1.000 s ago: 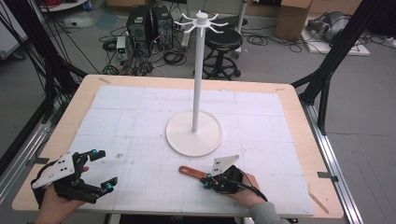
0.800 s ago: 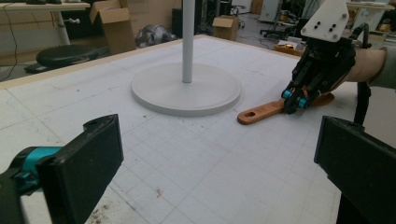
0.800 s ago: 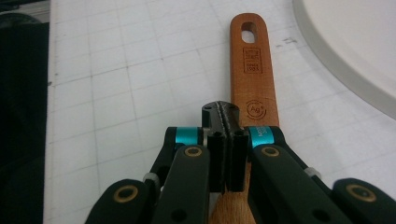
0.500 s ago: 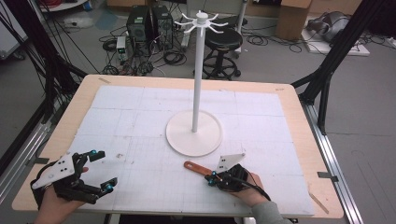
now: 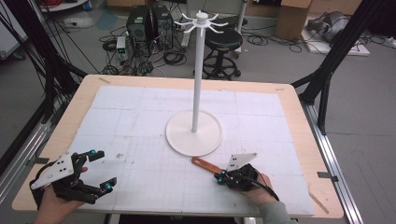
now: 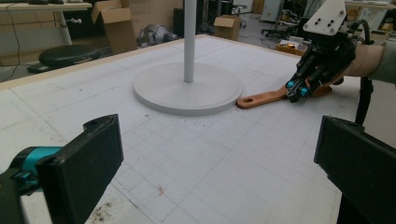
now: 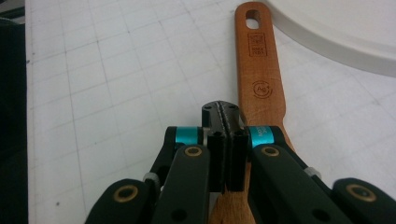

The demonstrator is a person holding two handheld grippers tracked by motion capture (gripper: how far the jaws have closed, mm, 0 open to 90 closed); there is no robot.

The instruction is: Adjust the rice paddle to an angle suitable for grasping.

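The wooden spatula [image 7: 259,70] lies flat on the white gridded mat [image 5: 140,121], its handle end with the hanging hole just beside the round base of the white stand [image 5: 194,135]. The right gripper [image 7: 223,114] has its jaws pressed together, empty, resting over the spatula's handle. The left gripper [image 5: 100,170], well apart at the mat's near left corner, holds its jaws wide apart with nothing between them.

Things around the work table

A white stand [image 5: 195,135] with a tall pole and hooks at the top is on the white gridded mat [image 5: 140,121] of the wooden table [image 5: 84,95]. Behind the table are a black stool [image 5: 224,42], computer boxes [image 5: 149,23], cables on the floor and cardboard boxes [image 5: 292,18].
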